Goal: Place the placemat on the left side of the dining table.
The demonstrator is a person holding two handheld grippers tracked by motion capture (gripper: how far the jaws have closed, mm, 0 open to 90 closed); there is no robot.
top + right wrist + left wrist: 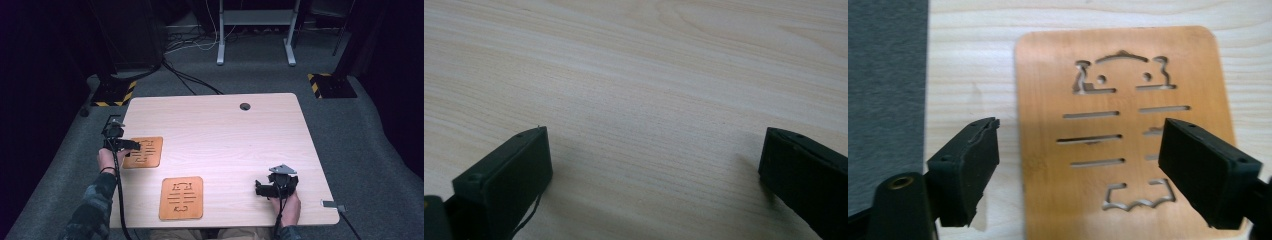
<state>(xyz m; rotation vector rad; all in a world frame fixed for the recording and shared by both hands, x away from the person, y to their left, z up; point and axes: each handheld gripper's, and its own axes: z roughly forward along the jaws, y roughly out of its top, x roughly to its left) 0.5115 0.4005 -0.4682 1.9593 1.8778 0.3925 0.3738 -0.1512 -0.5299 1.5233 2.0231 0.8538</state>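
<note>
Coaster [1120, 135] lies flat just ahead of the left tongs [1080, 170], wide and empty; right tongs [654, 175] wide, far off.

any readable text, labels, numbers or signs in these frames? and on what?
None: no words, brands or numbers can be read.
Left coaster: cut-out slots and an animal-like face, no lettering.
Second coaster: cut-out pattern, no lettering.
Floor bases: yellow-black hazard stripes, no text.
</note>
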